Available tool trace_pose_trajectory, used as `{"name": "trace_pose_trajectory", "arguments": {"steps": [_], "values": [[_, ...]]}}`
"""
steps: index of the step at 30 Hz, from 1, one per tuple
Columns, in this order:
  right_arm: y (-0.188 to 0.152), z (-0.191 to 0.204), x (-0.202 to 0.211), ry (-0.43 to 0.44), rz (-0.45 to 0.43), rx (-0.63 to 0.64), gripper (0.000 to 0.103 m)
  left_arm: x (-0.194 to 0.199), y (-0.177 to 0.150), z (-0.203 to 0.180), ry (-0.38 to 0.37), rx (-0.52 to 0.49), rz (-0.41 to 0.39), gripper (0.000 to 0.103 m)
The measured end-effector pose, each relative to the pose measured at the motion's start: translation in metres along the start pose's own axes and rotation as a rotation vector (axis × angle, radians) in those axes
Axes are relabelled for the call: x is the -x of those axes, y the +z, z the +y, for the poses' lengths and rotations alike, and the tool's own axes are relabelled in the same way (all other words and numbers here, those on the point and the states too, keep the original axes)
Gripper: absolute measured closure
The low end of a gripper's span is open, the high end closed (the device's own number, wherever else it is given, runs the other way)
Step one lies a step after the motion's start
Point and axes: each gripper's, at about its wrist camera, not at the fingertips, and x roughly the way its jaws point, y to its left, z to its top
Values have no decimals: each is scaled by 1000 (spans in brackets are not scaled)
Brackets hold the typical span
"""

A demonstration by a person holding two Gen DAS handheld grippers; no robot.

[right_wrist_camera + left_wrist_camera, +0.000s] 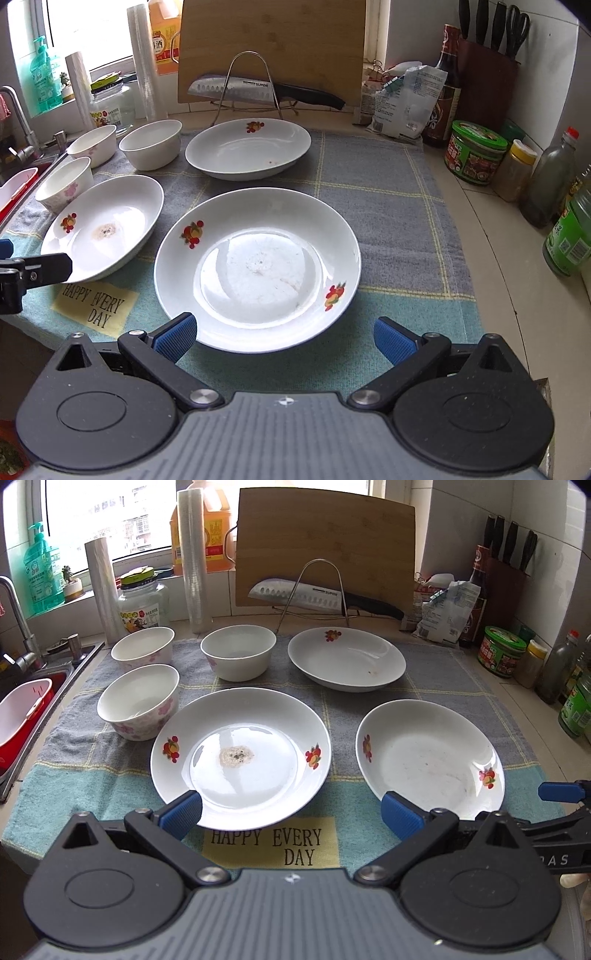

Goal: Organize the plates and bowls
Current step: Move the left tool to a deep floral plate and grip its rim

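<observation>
Both the left gripper (291,814) and the right gripper (285,338) hang spread wide and empty over the towel (388,192). Just ahead lie two fruit-patterned plates (240,757) (256,267). Beyond sit a third plate (347,659) and three bowls (238,655).

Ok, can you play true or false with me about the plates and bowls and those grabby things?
1. There are three bowls on the cloth. True.
2. The plates are stacked in one pile. False: three plates lie apart on the cloth.
3. The left hand-held gripper is holding a plate. False: it is open, with the near plate just in front of it.
4. A knife rests on a wire rack in front of the cutting board. True.
5. The right hand-held gripper is open. True.
</observation>
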Motion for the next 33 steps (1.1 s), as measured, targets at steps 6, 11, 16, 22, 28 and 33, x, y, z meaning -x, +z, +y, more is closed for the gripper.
{"name": "trace_pose_trajectory", "arguments": {"steps": [6,11,16,22,28,33], "values": [[-14,-4,-12,50,10,35,0,-5,1,-3,-9,-12,12,1],[-24,0,-25,65,29,52,0,-7,1,-3,-16,-25,17,1],[-26,0,-32,70,35,50,0,-12,0,-2,-23,-48,27,1],[-26,-2,-46,68,40,57,0,-20,-2,-1,-58,-81,53,1],[-25,-2,-53,51,27,112,0,-31,-6,-5,-102,-141,84,1],[-25,-3,-56,59,-6,130,0,-37,-3,-9,-133,-158,101,1]]}}
